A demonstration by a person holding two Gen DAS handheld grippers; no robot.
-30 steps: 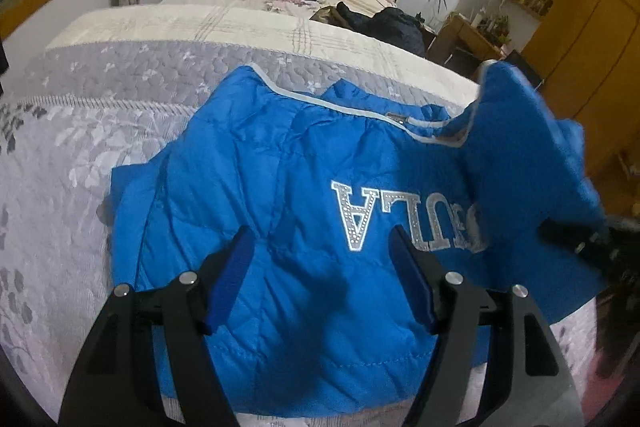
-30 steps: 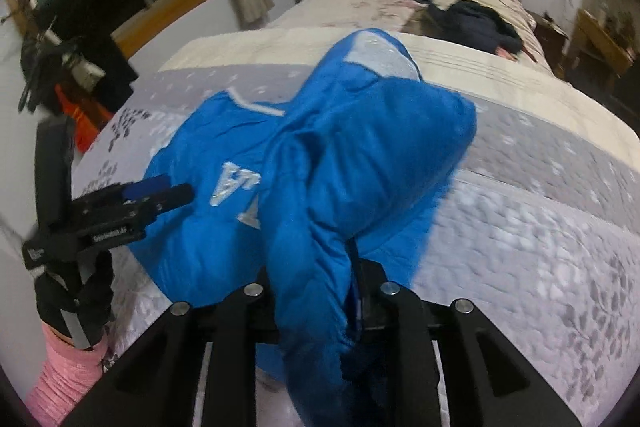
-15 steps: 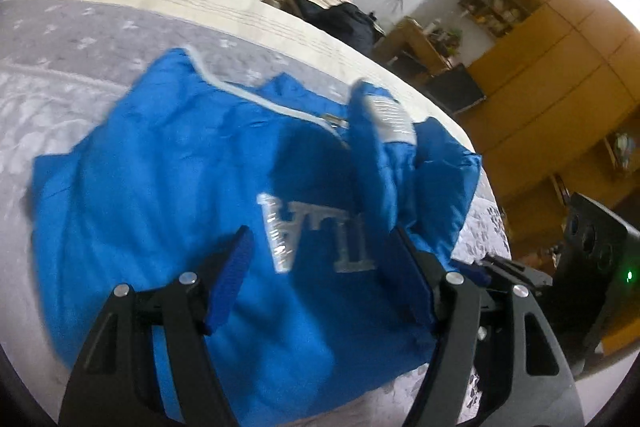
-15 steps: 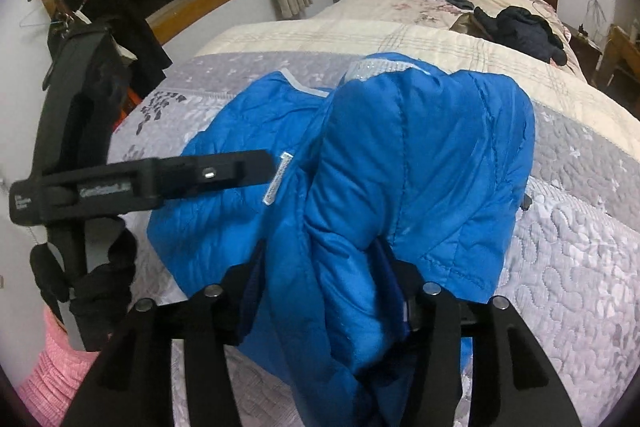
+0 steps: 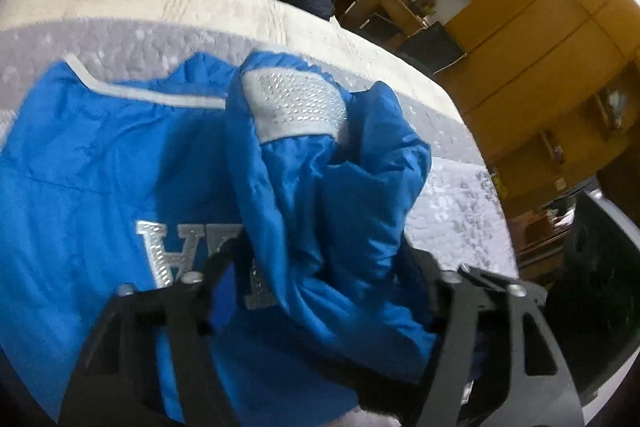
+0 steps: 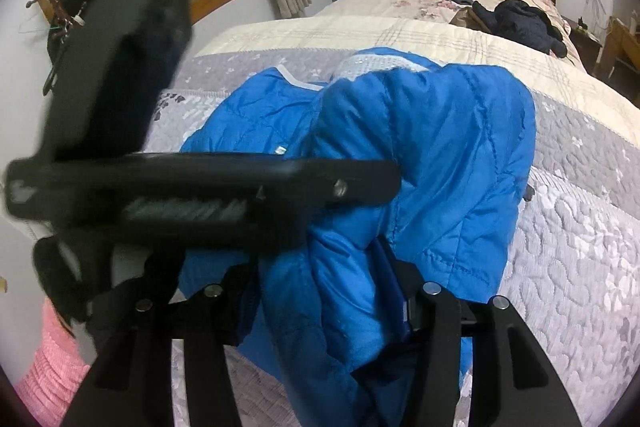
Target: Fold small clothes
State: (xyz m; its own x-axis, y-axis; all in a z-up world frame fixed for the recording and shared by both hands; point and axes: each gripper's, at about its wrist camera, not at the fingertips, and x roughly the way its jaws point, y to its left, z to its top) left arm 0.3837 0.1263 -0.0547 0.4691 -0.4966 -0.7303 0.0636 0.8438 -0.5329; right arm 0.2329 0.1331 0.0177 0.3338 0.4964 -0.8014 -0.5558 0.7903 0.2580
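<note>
We see a blue quilted jacket (image 5: 120, 163) lying on the grey quilted bedspread (image 6: 572, 267) of a bed. Silver studded letters on it read partly "H"; the rest is covered. Our right gripper (image 6: 320, 291) has its fingers closed on a bunched fold of the jacket, raised over the garment. Our left gripper (image 5: 316, 267) has its fingers spread wide around the same fold, gripping nothing. A pink sleeve (image 6: 52, 367) shows at the lower left.
</note>
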